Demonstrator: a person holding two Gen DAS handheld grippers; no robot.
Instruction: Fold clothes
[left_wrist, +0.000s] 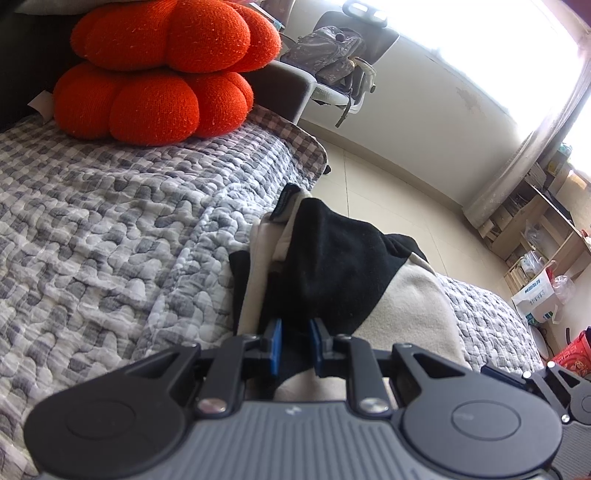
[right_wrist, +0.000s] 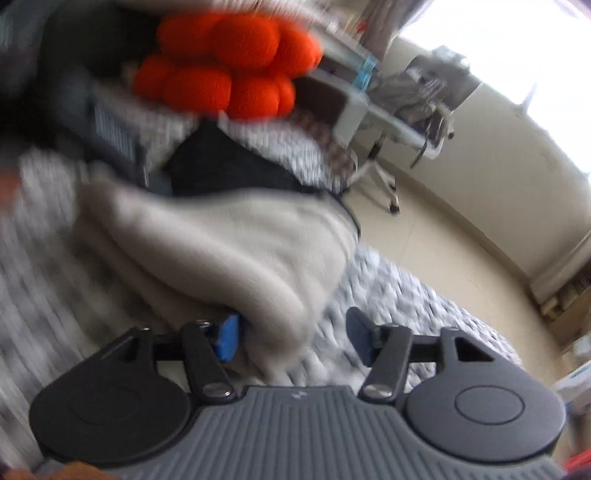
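A beige and black garment lies bunched near the edge of a bed with a grey checked quilt. My left gripper is shut on a fold of its black fabric, which fills the narrow gap between the blue pads. The right wrist view is blurred. There the same garment shows its beige side heaped in front of my right gripper. That gripper is open: a beige fold lies against the left pad, and the right pad stands apart over the quilt.
Two stacked orange cushions sit at the head of the bed. Beyond the bed's edge is pale floor, with an office chair carrying a backpack. Shelves and bags line the wall at the right.
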